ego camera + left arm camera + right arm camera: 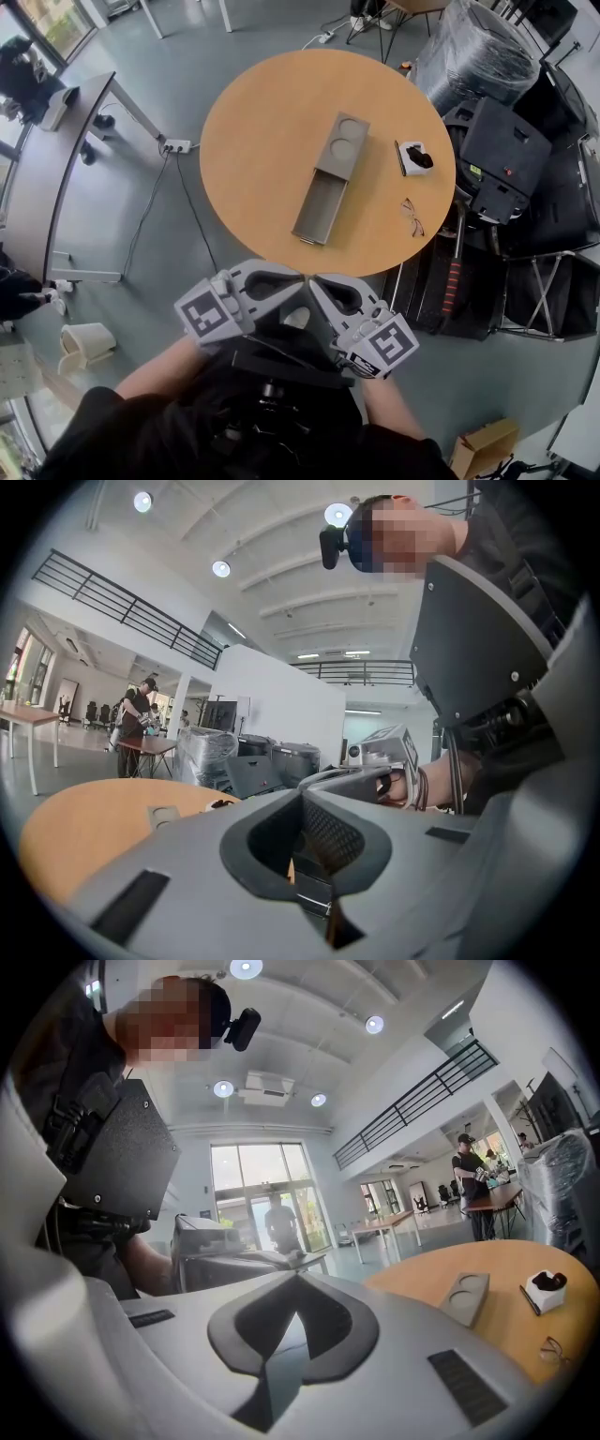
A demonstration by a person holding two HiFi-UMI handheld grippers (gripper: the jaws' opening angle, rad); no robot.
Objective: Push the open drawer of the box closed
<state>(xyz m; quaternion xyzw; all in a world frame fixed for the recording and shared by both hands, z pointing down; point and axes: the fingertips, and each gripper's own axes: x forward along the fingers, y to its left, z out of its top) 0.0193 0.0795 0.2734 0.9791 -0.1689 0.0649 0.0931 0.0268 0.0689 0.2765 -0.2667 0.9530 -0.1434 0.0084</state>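
Head view sets the round wooden tabletop (246,141) on grey floor (141,216), with the box (343,142) at its middle and the open drawer (321,206) facing you. Your left claw (292,281) and right claw (321,281) are closed, empty, near the edge.

left claw (289,279) and right claw (321,283) both closed, empty, tips touching.

Looked like a big open office hall, maybe a lab atrium: black-railed mezzanine balcony (122,607), round white ceiling lights (221,568), tall glass entrance doors (262,1194), smooth grey floor (103,234), long grey desk (56,178), stacked black equipment cases (506,150).
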